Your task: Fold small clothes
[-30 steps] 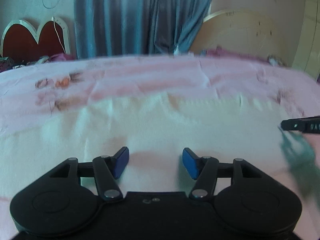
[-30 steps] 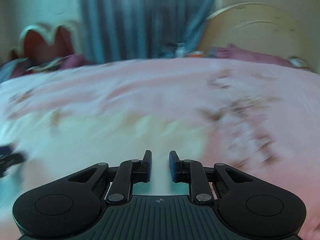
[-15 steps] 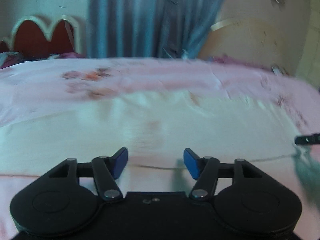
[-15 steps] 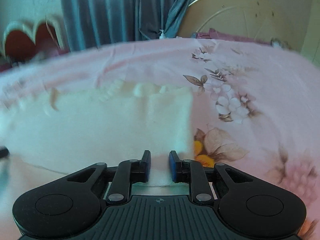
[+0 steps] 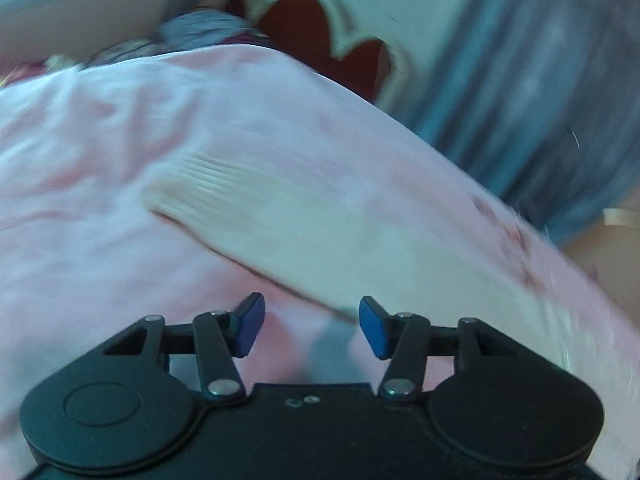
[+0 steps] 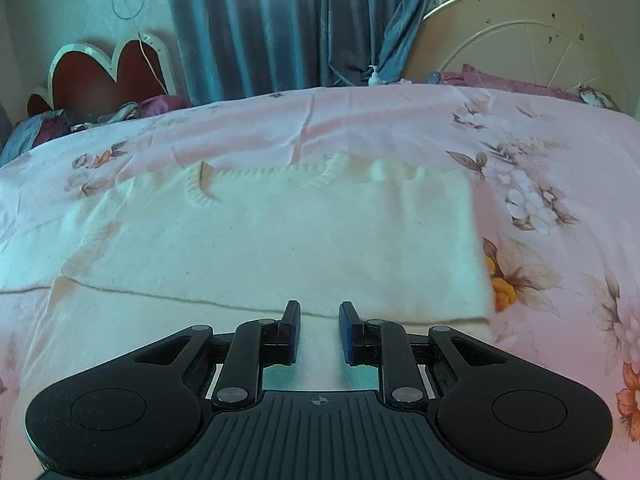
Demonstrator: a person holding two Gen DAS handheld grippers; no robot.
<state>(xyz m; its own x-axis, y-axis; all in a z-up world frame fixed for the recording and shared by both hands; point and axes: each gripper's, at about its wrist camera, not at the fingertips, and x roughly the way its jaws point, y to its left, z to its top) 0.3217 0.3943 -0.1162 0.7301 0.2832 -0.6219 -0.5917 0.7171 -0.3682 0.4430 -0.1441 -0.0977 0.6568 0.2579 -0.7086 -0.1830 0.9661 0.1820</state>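
Sweater (image 6: 280, 236) folded on bedsheet (image 6: 540, 152), near edge ahead of both parted, unladen fingers (image 6: 294, 332).

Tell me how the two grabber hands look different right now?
The left gripper has its jaws spread wide; the right gripper has them only narrowly apart. The left's view is tilted and blurry, over the cream knitted sweater's ribbed end; the right's is level and sharp. Both are black with blue pads and hold nothing.
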